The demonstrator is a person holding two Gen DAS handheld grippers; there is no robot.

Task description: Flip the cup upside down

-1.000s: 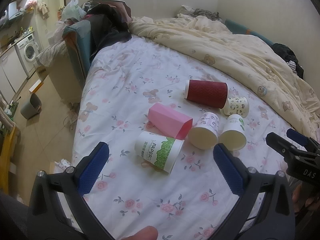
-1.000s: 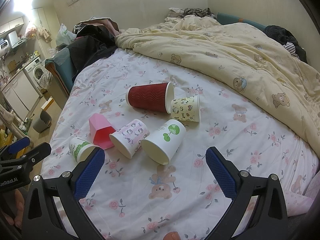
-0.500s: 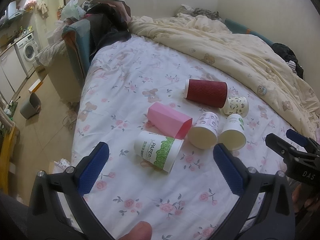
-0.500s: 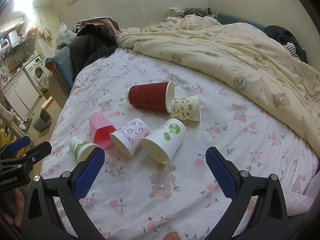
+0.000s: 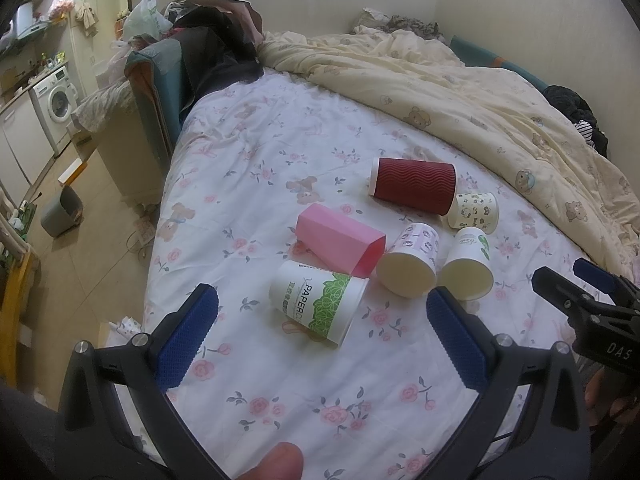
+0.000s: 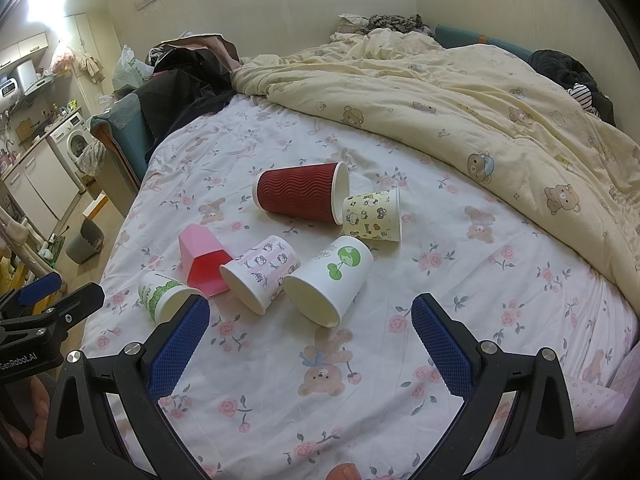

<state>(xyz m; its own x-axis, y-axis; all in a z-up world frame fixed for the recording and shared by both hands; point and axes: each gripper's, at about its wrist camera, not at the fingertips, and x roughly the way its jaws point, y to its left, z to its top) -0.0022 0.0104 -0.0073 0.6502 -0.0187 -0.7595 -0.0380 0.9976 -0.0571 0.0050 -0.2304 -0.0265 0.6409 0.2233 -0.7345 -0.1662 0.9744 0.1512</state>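
Several cups lie on their sides on the floral bed sheet (image 5: 248,160). A white cup with green print (image 5: 316,304) lies nearest my left gripper (image 5: 320,336), which is open and empty just in front of it. Behind are a pink angular cup (image 5: 340,236), a pink-patterned cup (image 5: 410,264), a white cup with a green tree (image 6: 330,278), a yellow cartoon cup (image 6: 374,216) and a dark red ribbed cup (image 6: 300,192). My right gripper (image 6: 310,344) is open and empty, just short of the tree cup's mouth.
A cream bear-print quilt (image 6: 480,100) covers the far right of the bed. Dark clothes (image 5: 216,52) pile at the head. The bed's left edge drops to a floor with a grey bin (image 5: 60,212) and a washing machine (image 5: 54,100).
Both grippers have barely moved; the left view has shifted slightly. The cups lie as before.
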